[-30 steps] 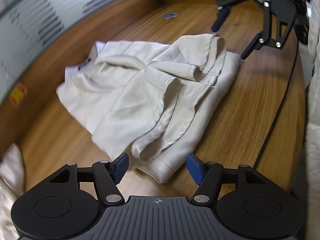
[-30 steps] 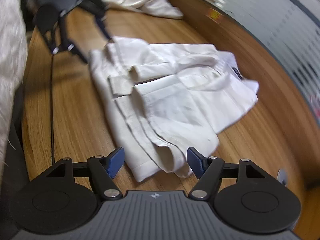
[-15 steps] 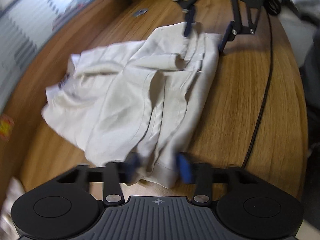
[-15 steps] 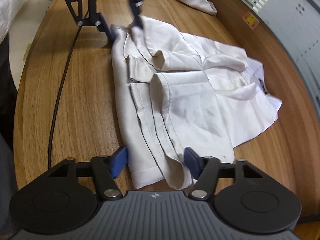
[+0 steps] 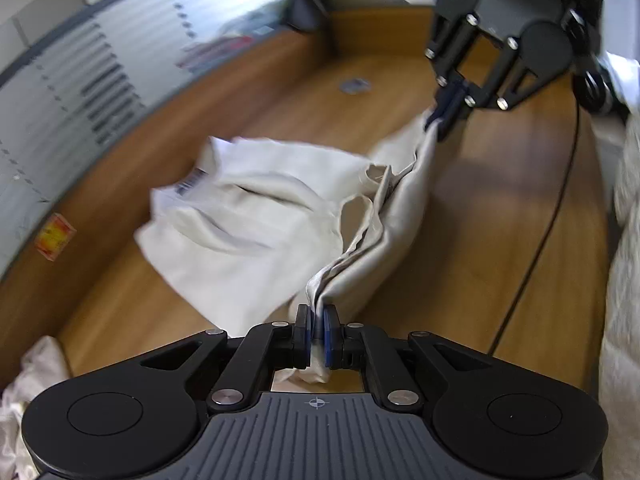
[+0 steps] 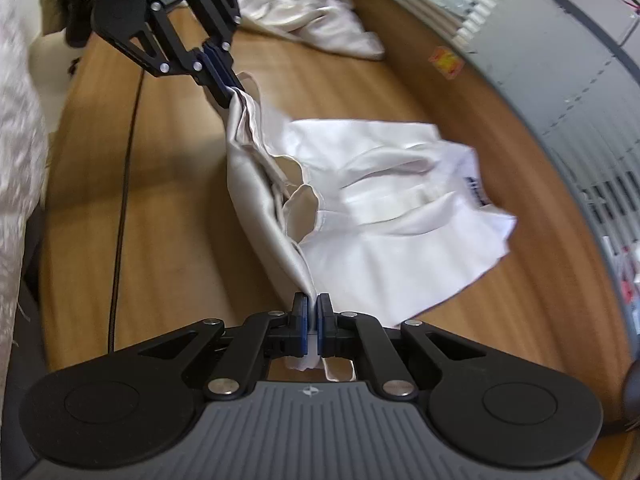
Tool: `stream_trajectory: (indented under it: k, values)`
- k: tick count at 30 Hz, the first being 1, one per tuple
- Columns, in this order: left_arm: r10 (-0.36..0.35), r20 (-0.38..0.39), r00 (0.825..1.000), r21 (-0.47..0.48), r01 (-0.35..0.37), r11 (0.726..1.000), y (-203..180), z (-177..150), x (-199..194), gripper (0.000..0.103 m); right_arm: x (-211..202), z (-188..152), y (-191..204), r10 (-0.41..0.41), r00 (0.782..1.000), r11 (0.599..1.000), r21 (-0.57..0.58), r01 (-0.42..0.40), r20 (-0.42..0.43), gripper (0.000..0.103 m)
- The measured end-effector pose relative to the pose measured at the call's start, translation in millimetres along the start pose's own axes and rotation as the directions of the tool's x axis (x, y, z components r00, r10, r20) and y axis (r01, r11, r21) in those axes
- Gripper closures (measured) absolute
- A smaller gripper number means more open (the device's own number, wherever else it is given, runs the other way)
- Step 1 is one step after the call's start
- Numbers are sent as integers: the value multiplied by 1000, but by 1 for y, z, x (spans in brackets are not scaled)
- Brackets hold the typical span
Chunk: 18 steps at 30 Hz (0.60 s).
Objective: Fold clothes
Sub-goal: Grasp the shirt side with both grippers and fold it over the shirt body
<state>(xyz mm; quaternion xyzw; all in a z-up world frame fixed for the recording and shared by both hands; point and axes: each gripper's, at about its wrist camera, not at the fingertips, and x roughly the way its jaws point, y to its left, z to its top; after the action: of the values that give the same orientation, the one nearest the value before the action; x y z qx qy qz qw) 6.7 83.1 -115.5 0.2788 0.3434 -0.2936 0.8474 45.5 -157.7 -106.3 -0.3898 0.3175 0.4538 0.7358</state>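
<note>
A cream-white shirt (image 5: 256, 216) lies partly on the wooden table (image 5: 500, 240), with one long edge lifted and stretched between both grippers. In the left wrist view my left gripper (image 5: 317, 320) is closing down on the near end of that edge, and its blue pads press the bunched cloth. Far across, my right gripper (image 5: 448, 108) pinches the other end. In the right wrist view the right gripper (image 6: 313, 308) is closing on the shirt (image 6: 380, 184) the same way, and the left gripper (image 6: 220, 68) holds the far end. A labelled collar (image 6: 476, 188) rests on the table.
Another pale garment (image 6: 304, 12) lies heaped at the table's far end. A black cable (image 6: 124, 168) runs along the table's edge beside white fluffy fabric (image 5: 624, 280). A grey partition wall (image 5: 80, 80) curves round the other side. A round metal grommet (image 5: 354, 85) sits in the tabletop.
Both grippers went from wide open around the shirt's edge to clamped on it. They have risen, lifting that edge off the table and drawing it taut between them.
</note>
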Motion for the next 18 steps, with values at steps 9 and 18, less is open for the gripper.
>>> stream_trajectory:
  k: [9, 18]
  values:
    - [63, 3, 998, -49, -63, 997, 68, 34, 49, 95, 40, 31, -81, -58, 998, 996, 72, 58, -10, 99]
    - [73, -84, 994, -66, -79, 995, 101, 36, 112, 94, 112, 30, -124, -50, 995, 987, 148, 62, -82, 98]
